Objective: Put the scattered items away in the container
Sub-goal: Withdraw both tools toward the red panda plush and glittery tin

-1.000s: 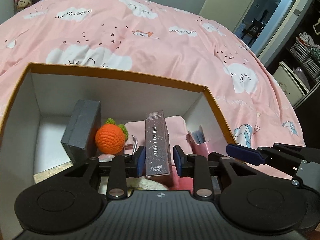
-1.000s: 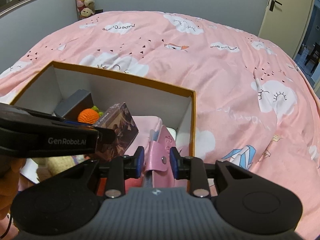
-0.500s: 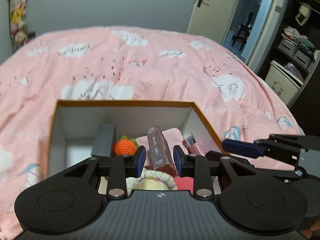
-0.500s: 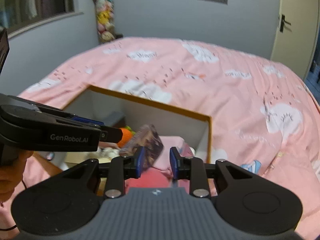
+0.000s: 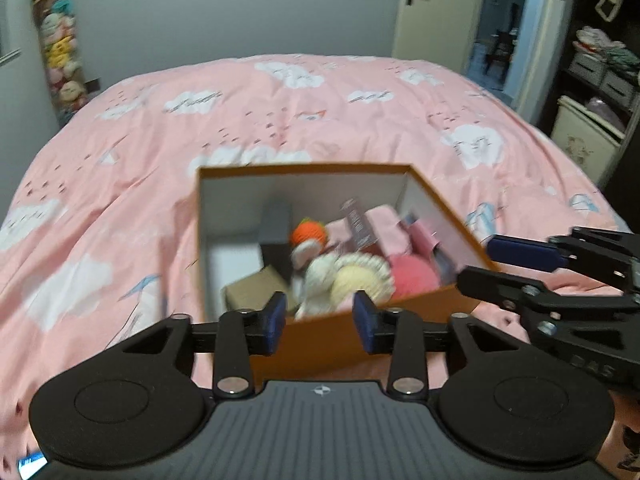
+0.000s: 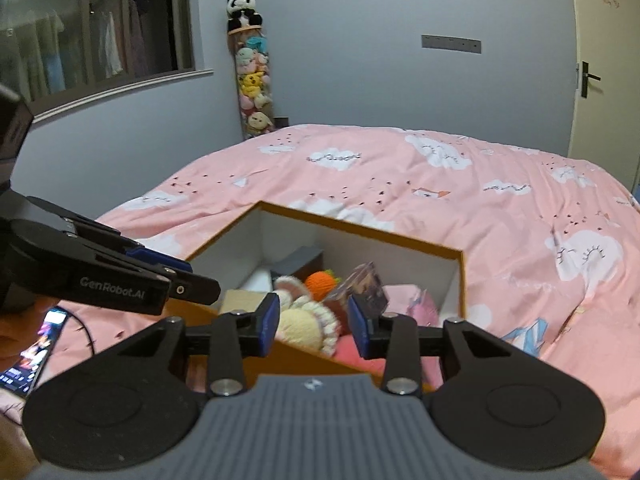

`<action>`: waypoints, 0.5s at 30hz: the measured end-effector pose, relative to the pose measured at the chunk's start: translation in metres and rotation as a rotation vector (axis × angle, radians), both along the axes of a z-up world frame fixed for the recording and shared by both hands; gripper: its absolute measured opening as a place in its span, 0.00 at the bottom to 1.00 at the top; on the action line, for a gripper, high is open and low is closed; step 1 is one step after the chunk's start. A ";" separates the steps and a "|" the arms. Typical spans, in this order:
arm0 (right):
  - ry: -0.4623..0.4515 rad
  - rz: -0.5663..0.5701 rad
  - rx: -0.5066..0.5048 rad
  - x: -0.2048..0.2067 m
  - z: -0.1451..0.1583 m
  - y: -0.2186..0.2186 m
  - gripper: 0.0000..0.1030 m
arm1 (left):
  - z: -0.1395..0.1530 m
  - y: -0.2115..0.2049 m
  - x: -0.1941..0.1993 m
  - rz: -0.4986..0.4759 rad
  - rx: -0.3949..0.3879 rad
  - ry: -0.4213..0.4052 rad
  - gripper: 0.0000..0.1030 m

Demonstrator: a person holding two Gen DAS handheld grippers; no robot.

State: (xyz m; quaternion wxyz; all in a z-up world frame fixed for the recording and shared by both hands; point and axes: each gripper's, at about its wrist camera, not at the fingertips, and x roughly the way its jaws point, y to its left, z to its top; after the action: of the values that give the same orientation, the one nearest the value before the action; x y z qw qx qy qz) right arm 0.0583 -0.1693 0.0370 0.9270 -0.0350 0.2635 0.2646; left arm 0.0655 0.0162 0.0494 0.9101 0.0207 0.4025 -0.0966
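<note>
An orange cardboard box [image 5: 444, 204] with white inner walls sits on the pink bed; it also shows in the right wrist view [image 6: 360, 228]. Inside lie a crocheted orange [image 5: 309, 234], a dark photo-card box [image 5: 358, 224], a grey box [image 5: 275, 229], a cream plush [image 5: 352, 280], a pink ball [image 5: 412, 276], a pink case [image 5: 424, 236] and a brown carton [image 5: 256, 292]. My left gripper [image 5: 320, 318] is open and empty, above the box's near edge. My right gripper [image 6: 313, 326] is open and empty, above the near right corner.
The pink cloud-print duvet [image 5: 280, 120] covers the bed all around the box. A phone [image 6: 36, 352] lies lit at the near left. A tube of plush toys [image 6: 252, 84] stands against the far wall. Shelves and a door [image 5: 592, 80] are at the right.
Both grippers have pulled up and back out of the box, leaving the photo-card box and the pink case inside. The box now looks smaller and farther.
</note>
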 end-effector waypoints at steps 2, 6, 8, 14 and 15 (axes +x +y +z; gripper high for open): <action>0.009 0.022 0.005 -0.010 -0.008 0.002 0.43 | -0.007 0.002 -0.009 0.030 0.030 0.005 0.49; 0.036 0.055 -0.008 -0.020 -0.027 0.009 0.46 | -0.028 0.005 -0.020 0.069 0.069 0.060 0.50; 0.073 0.057 -0.022 -0.020 -0.040 0.013 0.46 | -0.040 0.008 -0.022 0.091 0.064 0.105 0.50; 0.191 0.013 -0.075 -0.012 -0.078 0.017 0.50 | -0.075 0.022 -0.029 0.174 0.084 0.208 0.50; 0.219 0.006 -0.072 -0.010 -0.084 0.017 0.53 | -0.079 0.026 -0.031 0.189 0.080 0.217 0.52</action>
State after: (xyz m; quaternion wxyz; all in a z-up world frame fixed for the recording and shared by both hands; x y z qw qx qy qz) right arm 0.0483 -0.1524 -0.0470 0.8899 -0.0398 0.3726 0.2600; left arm 0.0345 0.0423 -0.0291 0.8647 0.0086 0.5022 0.0039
